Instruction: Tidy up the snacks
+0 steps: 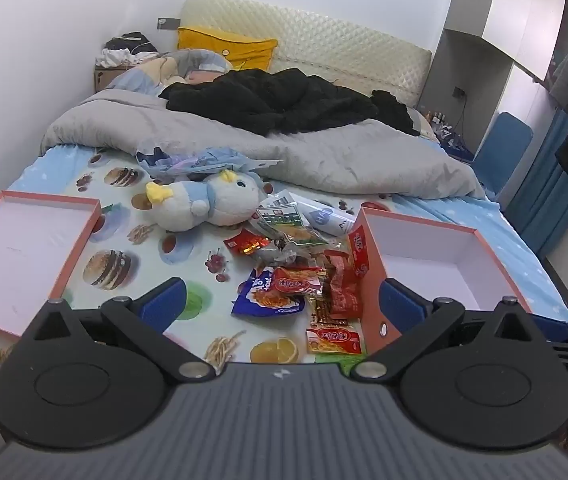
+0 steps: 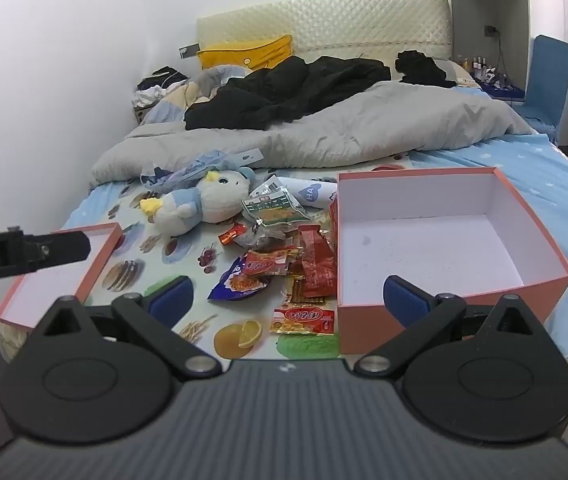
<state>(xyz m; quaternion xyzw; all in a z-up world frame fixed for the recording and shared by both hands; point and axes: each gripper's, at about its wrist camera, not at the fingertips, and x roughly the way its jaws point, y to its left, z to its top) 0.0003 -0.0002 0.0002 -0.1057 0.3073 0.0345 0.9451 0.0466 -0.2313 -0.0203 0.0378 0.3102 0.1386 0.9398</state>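
Note:
A heap of snack packets (image 1: 304,272) (image 2: 284,256) lies on the printed bed sheet, mostly red and orange, with one blue bag (image 1: 268,294) (image 2: 236,284) and a green-edged pack (image 2: 274,210). To the heap's right stands an empty salmon-pink box (image 1: 436,240) (image 2: 424,216); its shallow lid (image 1: 24,240) (image 2: 68,276) lies to the left. My left gripper (image 1: 282,304) hovers open above the heap's near side, nothing between its blue pads. My right gripper (image 2: 288,302) is open too, one finger over the box's near wall. The left gripper's body (image 2: 24,254) shows at the right view's left edge.
A plush toy (image 1: 208,200) (image 2: 200,204) lies just behind the snacks, with a crumpled plastic bag (image 1: 200,160) beyond it. A grey duvet (image 1: 284,140) and black clothes (image 1: 276,100) cover the far half of the bed. A blue chair (image 1: 500,152) stands to the right.

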